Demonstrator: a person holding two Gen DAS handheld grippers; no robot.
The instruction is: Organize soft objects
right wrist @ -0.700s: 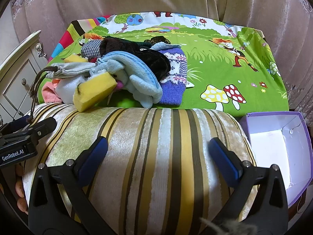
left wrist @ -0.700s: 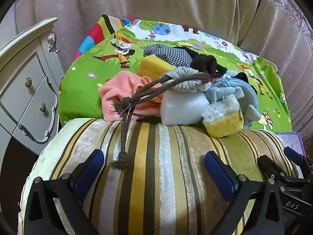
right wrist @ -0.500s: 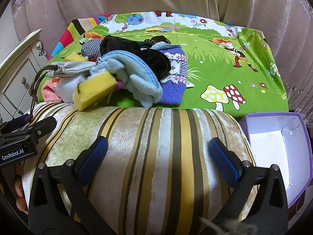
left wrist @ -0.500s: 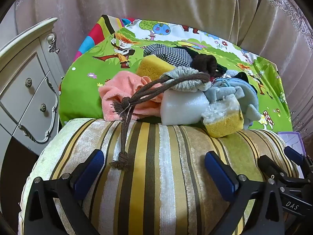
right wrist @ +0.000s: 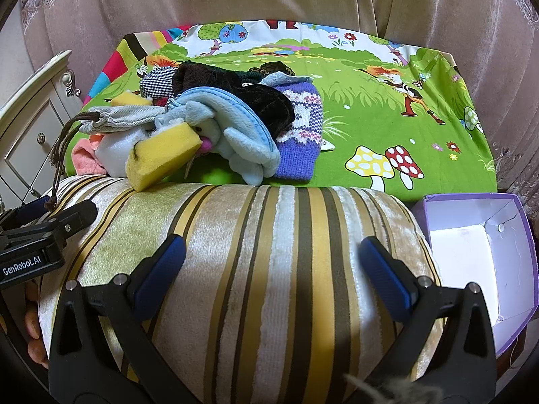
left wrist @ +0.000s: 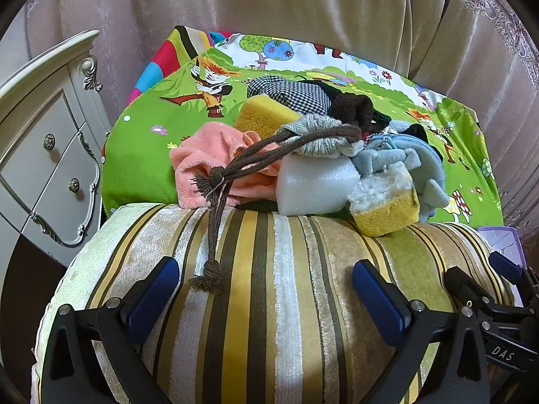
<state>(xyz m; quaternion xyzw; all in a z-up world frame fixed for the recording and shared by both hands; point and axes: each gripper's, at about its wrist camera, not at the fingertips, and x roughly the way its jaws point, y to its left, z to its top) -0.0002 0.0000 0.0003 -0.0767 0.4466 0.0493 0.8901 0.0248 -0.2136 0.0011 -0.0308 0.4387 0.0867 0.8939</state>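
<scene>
Both grippers spread, holding nothing | purple box (right wrist: 478,256) bare inside | soft pile (right wrist: 215,124) outside

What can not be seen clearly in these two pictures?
- Box: right view, near corner hidden by the right claw; left view, mostly cut off.
- Items under the pile: covered by upper ones, both views.
- Dresser: cut off by the left edge, both views.

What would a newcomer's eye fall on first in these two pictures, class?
First, the heap of soft things on the bright green cartoon cloth, a yellow sponge jutting from its near edge. In front bulges a gold-striped cushion, with an open purple box at its right.
</scene>
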